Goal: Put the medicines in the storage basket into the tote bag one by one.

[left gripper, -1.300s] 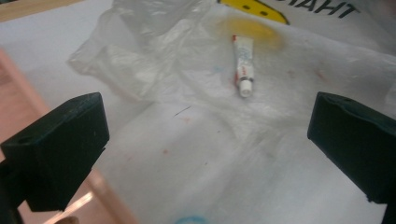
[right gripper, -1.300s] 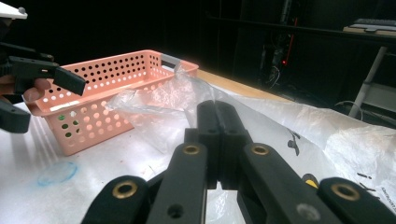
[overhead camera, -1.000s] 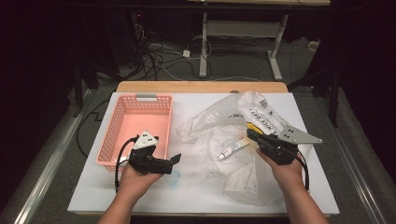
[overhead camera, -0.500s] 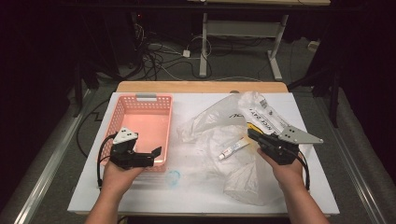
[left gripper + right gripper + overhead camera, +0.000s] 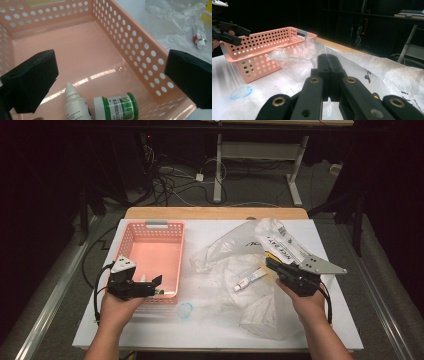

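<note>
Left gripper view: green-labelled jar [image 5: 117, 106], print unreadable

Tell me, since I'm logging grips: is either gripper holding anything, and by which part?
The left gripper holds nothing, jaws open over the basket. The right gripper looks shut on nothing.
</note>
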